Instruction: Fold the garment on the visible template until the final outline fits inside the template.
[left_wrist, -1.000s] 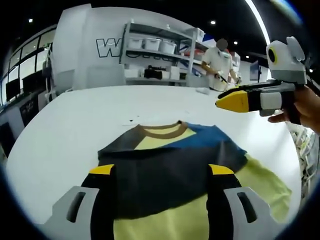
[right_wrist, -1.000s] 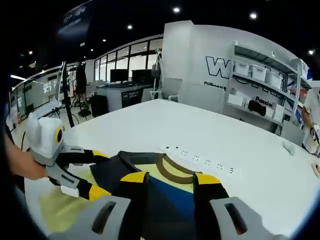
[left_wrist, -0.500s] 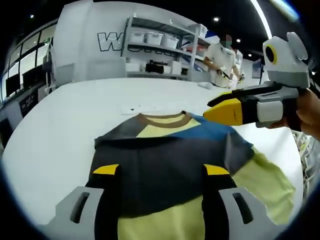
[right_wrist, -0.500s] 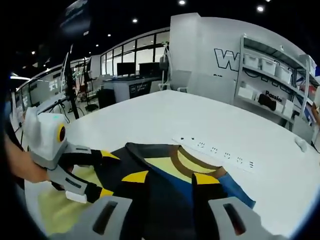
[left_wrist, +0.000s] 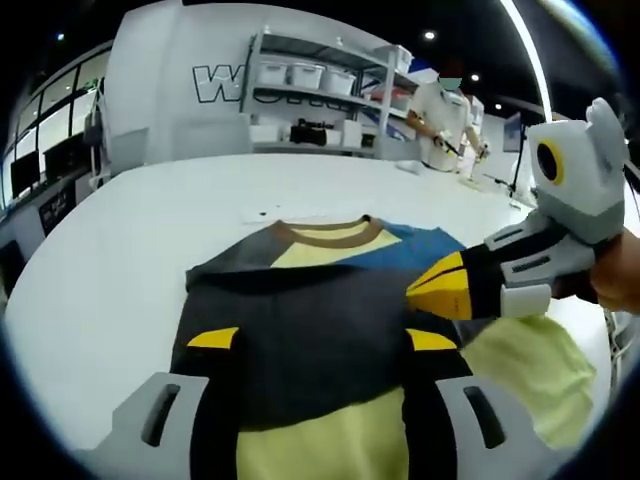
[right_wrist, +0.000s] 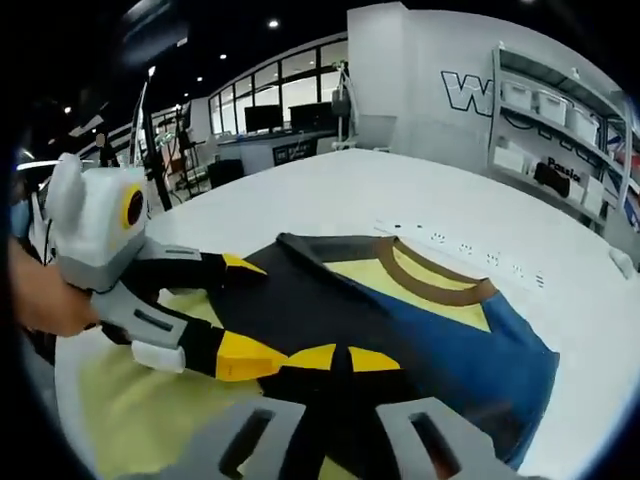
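Left gripper hovers low over the shirt, its yellow-tipped jaws standing wide apart with dark fabric showing between them. The shirt lies flat on the white table, brown collar at twelve o'clock, a yellow panel under it, blue at two o'clock, pale yellow at six and four. In from three o'clock comes the right gripper, a hand behind it, yellow tips drawn to a point above the blue part. Over in the right gripper view, the right gripper has its jaws together, tips meeting right at the dark cloth; whether any fabric is pinched, I cannot tell. The left gripper reaches in from nine o'clock, jaws spread over the shirt. Shelves with bins stand beyond the table
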